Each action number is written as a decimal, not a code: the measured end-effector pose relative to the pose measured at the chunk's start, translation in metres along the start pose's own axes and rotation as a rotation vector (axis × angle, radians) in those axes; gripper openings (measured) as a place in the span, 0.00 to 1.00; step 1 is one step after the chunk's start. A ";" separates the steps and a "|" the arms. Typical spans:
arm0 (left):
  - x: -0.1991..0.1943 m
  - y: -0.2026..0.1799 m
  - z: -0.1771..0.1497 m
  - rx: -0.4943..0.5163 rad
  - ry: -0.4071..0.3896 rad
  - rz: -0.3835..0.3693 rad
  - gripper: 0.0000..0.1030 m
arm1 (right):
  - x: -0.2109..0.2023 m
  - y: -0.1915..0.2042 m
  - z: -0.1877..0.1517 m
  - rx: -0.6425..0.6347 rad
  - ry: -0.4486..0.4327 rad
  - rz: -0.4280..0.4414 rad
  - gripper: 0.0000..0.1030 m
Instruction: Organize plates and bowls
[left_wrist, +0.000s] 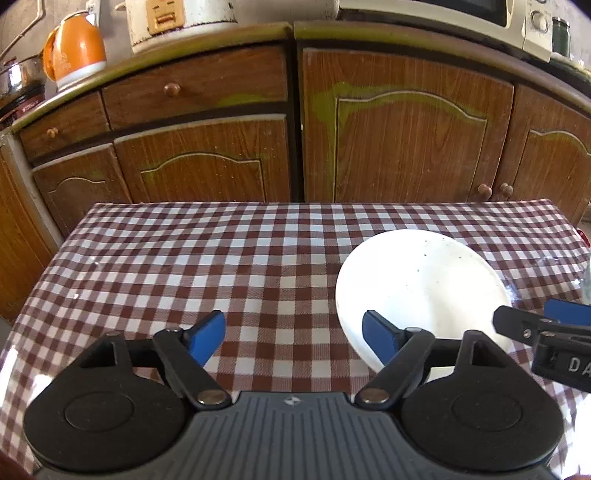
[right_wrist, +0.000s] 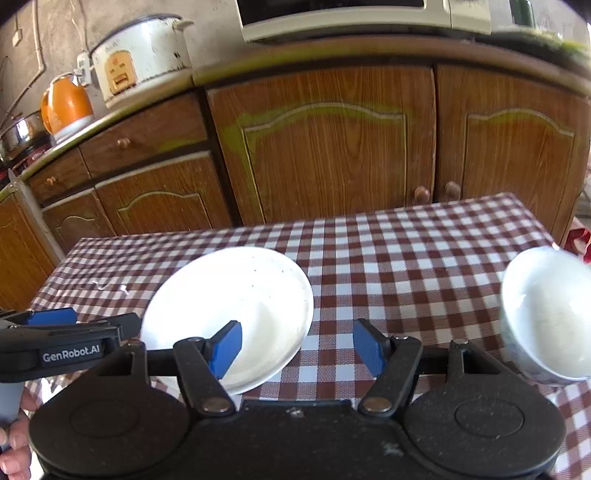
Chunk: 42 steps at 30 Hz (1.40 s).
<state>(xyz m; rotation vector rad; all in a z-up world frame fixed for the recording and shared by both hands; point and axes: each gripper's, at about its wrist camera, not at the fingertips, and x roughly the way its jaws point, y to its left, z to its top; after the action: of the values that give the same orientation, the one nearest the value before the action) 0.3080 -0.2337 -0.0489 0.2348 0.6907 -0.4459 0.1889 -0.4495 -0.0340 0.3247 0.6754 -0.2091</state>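
Jaws wide on both grippers, left (left_wrist: 293, 338) and right (right_wrist: 297, 345), holding nothing. Plate (right_wrist: 236, 302) mid-worktop (left_wrist: 184, 251), toward near edge; bowl (right_wrist: 550, 314) by right edge.

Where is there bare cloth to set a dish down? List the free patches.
Free: the checked tablecloth left of the white plate, out to the table's left edge, and the strip between plate and white bowl. Crowded: near edge, where both open grippers hover.

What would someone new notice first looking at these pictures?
Probably the white plate lying mid-table on the brown-and-white checked tablecloth, with a white bowl to its right near the table's edge. Next, both open blue-padded tools, the left tool and right tool, hovering at the plate's near rim.
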 end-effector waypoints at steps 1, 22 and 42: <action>0.003 -0.001 0.000 0.008 -0.004 -0.006 0.81 | 0.007 0.000 0.000 0.006 0.007 0.001 0.77; 0.039 -0.019 -0.003 0.025 0.027 -0.153 0.25 | 0.061 -0.002 -0.006 0.097 0.049 0.052 0.22; -0.102 -0.019 -0.020 0.029 -0.063 -0.116 0.26 | -0.084 0.024 -0.024 -0.008 -0.106 0.059 0.22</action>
<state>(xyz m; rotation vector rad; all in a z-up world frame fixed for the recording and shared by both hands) 0.2179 -0.2112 0.0022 0.2075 0.6384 -0.5725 0.1187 -0.4118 0.0078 0.3234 0.5607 -0.1663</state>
